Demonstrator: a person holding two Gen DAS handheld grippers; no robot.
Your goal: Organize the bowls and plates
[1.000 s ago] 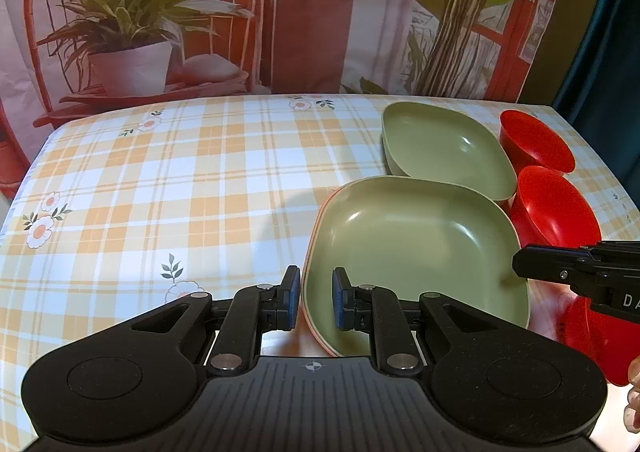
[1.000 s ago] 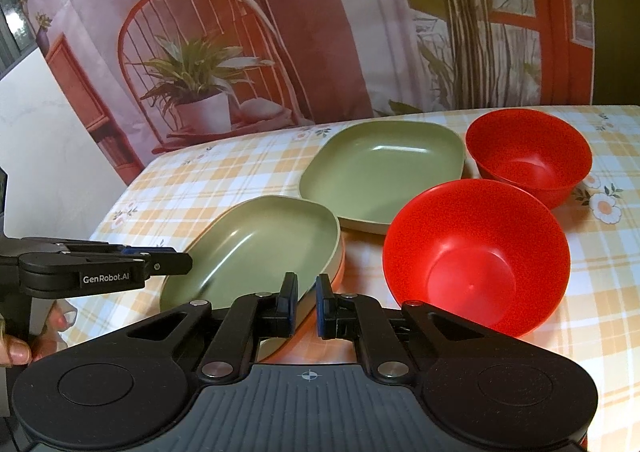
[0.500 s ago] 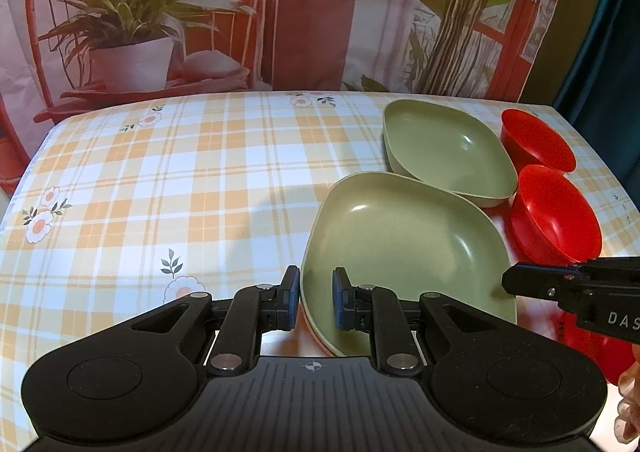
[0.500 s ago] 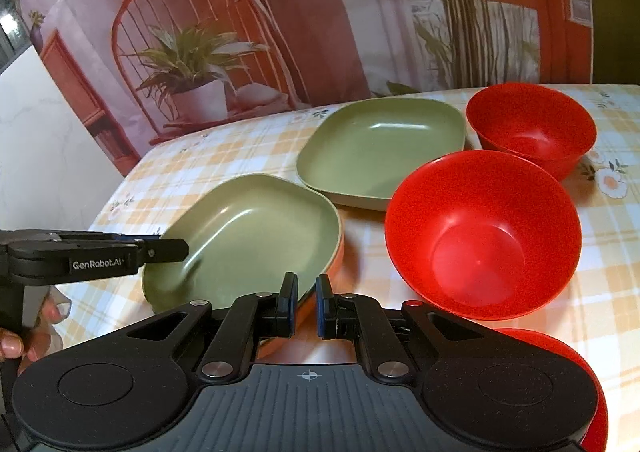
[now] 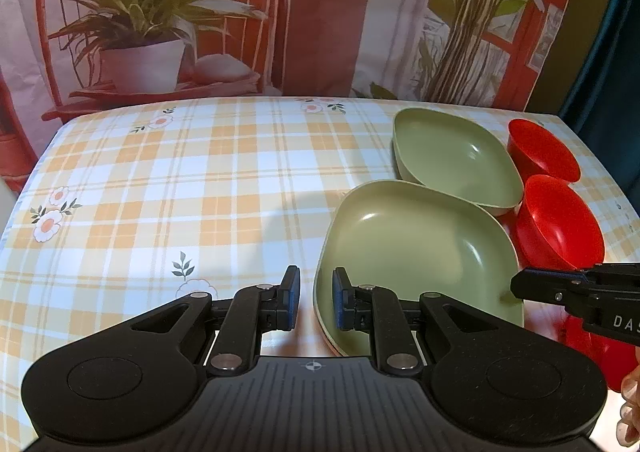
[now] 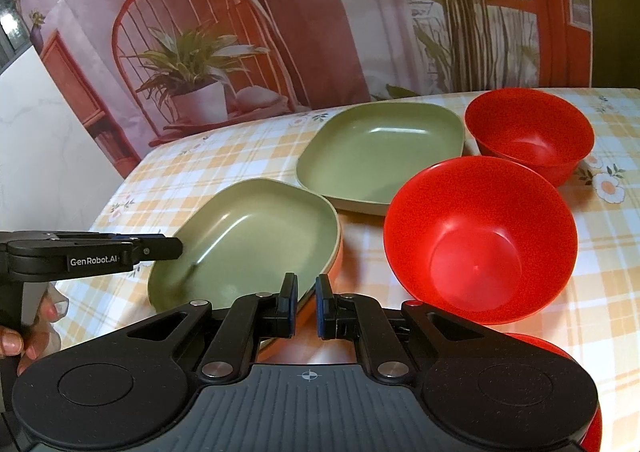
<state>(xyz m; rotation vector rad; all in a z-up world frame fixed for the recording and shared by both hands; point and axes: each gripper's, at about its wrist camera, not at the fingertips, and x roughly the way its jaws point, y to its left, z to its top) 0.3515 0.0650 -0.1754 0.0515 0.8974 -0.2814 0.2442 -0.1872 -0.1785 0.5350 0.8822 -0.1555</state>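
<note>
The near green plate (image 5: pixel 416 252) is seen in the left wrist view on the checked tablecloth (image 5: pixel 180 188), its near rim lying between the pads of the left gripper (image 5: pixel 316 302). The pads stand close to either side of that rim; whether they press on it cannot be told. A thin orange edge is visible beneath the plate's rim. Just behind it lies the far green plate (image 5: pixel 452 156), with the far red bowl (image 5: pixel 540 150) and the near red bowl (image 5: pixel 560 224) to the right of the plates. The right gripper (image 5: pixel 520 286) is seen from the side at the right edge, over the near plate's right rim.

In the right wrist view, the right gripper (image 6: pixel 306 306) has its jaws drawn together with only a narrow gap, which is empty; the near green plate's (image 6: pixel 248 236) right rim lies just beyond and left of the fingertips. The left gripper (image 6: pixel 176 248), held by a hand (image 6: pixel 24 336), reaches in over the plate's left rim. The near red bowl (image 6: pixel 480 240) stands right of the plate, apart from it. The far green plate (image 6: pixel 380 152) and far red bowl (image 6: pixel 528 136) stand behind. Another red rim (image 6: pixel 544 348) shows below the gripper's body.
</note>
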